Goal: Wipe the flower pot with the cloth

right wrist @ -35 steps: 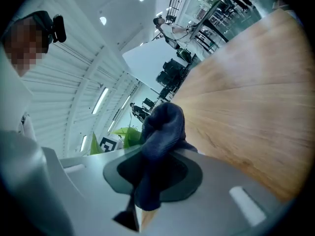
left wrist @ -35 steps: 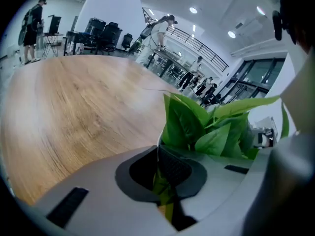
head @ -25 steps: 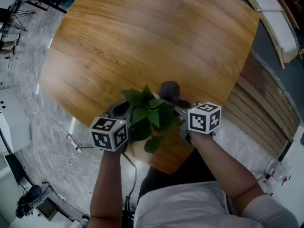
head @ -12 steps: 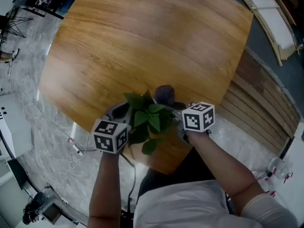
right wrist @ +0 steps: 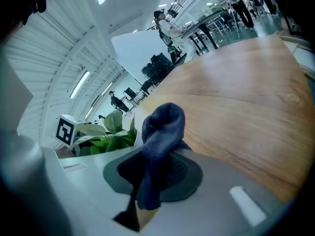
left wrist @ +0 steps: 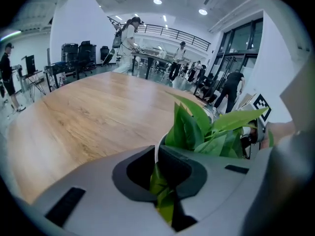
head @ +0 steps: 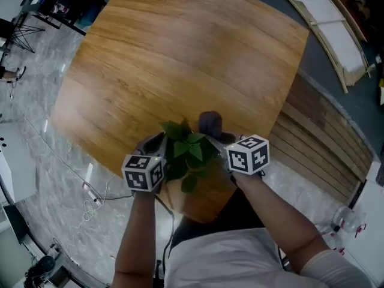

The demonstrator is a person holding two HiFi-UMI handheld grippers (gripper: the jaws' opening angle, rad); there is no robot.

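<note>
Within right gripper (right wrist: 147, 178), cloth (right wrist: 162, 127), flower pot (left wrist: 157, 151) rim within left gripper (left wrist: 160, 178)

Open lab hall: workbenches (left wrist: 147, 59), equipment racks (left wrist: 78, 53), mezzanine railing (left wrist: 170, 32).

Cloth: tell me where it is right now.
The dark blue cloth is pinched in the jaws of the right gripper. In the head view it sits just beyond the plant, above the near edge of the wooden table.
</note>
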